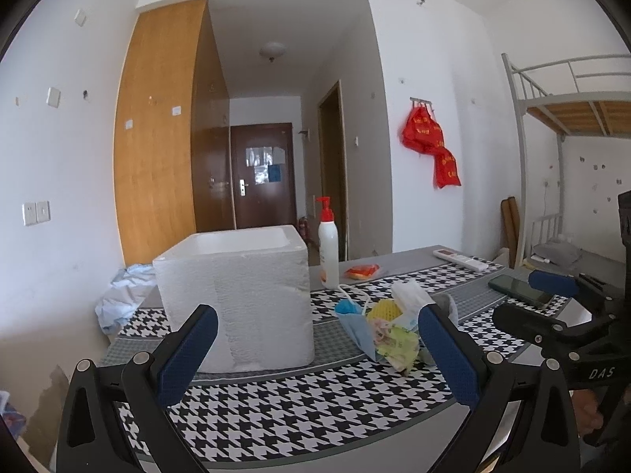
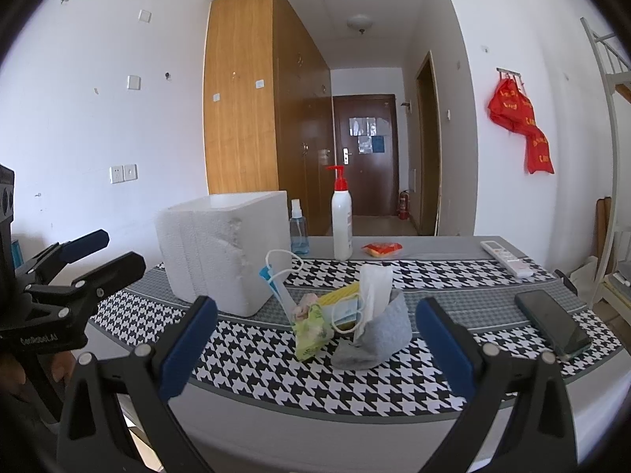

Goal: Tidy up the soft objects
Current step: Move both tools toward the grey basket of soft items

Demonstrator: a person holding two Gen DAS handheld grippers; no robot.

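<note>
A small heap of soft things lies mid-table: a grey sock (image 2: 378, 331), a white mask (image 2: 374, 287), a yellow foam net (image 2: 341, 295), a green packet (image 2: 313, 329) and a blue mask (image 2: 276, 287) (image 1: 355, 327). Left of the heap stands a white foam box (image 1: 236, 295) (image 2: 224, 248), open at the top. My left gripper (image 1: 315, 311) (image 2: 120, 250) is open in front of the box and heap, touching neither. My right gripper (image 2: 315, 305) (image 1: 516, 297) is open too, short of the heap, with nothing between its fingers.
The table wears a houndstooth cloth (image 2: 276, 378). Behind the heap stand a white pump bottle (image 2: 341, 220) and a blue spray bottle (image 2: 298, 232), beside an orange packet (image 2: 381, 248). A remote (image 2: 506, 258) and a phone (image 2: 552, 323) lie right. Crumpled blue cloth (image 1: 126, 295) lies left of the box.
</note>
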